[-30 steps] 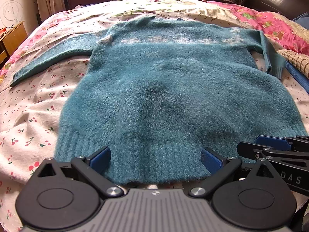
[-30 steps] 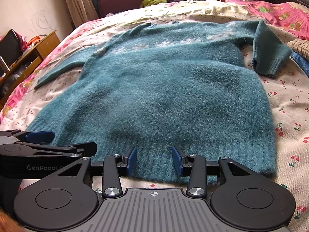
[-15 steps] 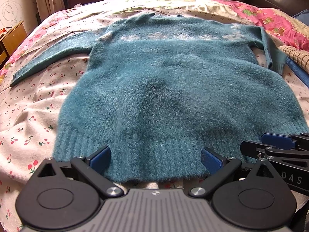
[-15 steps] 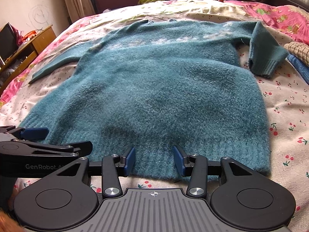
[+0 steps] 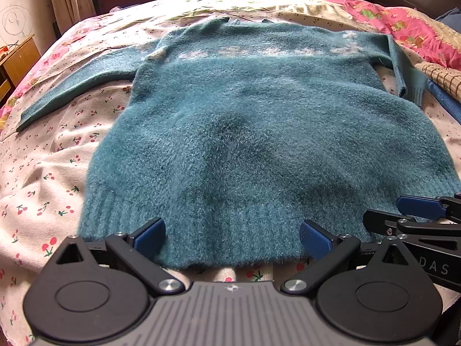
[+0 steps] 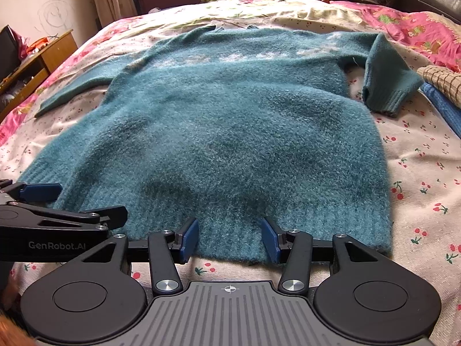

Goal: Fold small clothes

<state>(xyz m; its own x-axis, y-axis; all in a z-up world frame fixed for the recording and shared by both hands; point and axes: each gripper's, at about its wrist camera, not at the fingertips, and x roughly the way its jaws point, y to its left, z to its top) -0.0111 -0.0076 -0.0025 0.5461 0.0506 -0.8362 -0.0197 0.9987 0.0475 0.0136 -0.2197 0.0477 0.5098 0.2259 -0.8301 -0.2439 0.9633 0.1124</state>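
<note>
A fuzzy teal knitted sweater (image 5: 259,144) lies flat, front up, on the cherry-print bedsheet (image 5: 43,178), its ribbed hem nearest. Left tongs (image 5: 232,235) stand spread astride the hem; right tongs (image 6: 229,238), jaws just widening, likewise pinch nothing, apparently positioned for a hem grasp.

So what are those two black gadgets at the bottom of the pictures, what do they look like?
Each gripper, left and right, is matte black: two round discs, jointed links with silver screws, a ribbed grey centre plate with a crosshair mark, and two blue pads. Seen from the side, the left one carries white "GenRobot.AI" lettering. No cables or sleeves show.
</note>
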